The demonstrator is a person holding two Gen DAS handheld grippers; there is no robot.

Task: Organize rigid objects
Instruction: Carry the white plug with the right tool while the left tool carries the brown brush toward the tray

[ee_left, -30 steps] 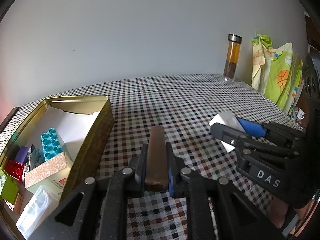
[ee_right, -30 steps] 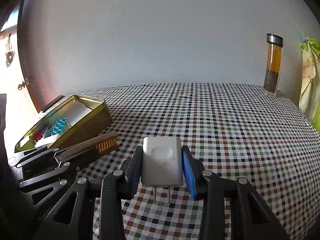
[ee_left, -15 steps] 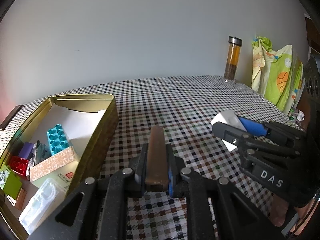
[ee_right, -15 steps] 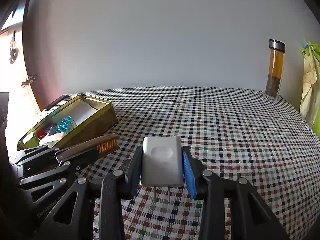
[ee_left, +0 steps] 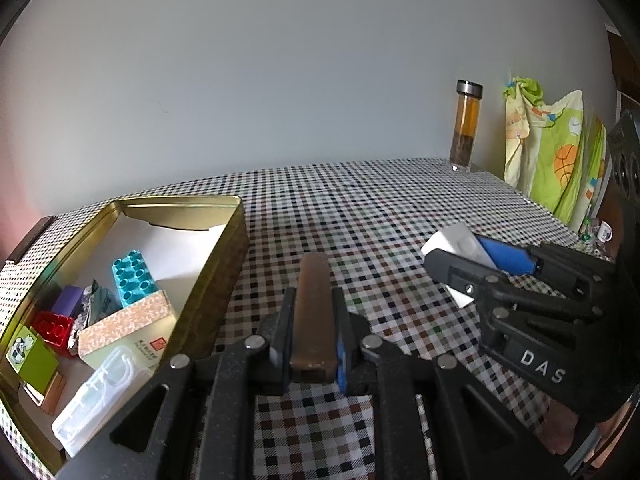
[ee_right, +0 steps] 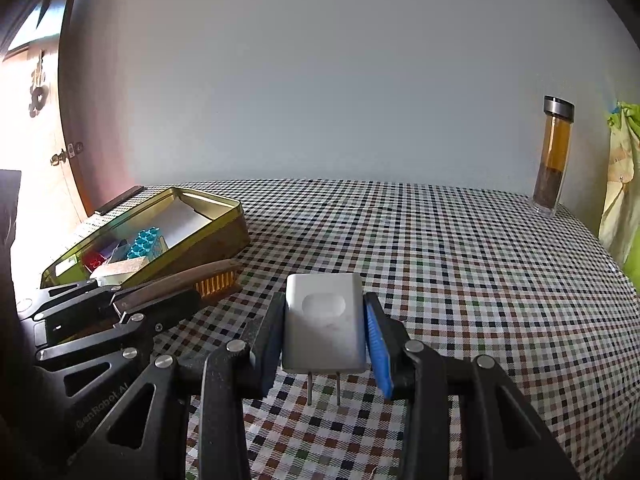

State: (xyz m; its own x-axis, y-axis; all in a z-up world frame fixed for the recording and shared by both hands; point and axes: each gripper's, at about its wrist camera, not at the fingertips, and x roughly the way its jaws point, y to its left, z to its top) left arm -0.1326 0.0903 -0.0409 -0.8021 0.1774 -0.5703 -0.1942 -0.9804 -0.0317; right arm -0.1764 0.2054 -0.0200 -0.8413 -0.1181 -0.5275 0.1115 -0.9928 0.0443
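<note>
While bricks fill it, tin sits open.

Your left tool clamps the brush above the tabletop, just right of the open tin that sits at the tabletop's left side. In the tin lie toy blocks and small boxes. Your right tool holds the charger to the right of the brush, with its 2 prongs toward you. A bottle stands upright at the far right corner, against the wall.
</note>
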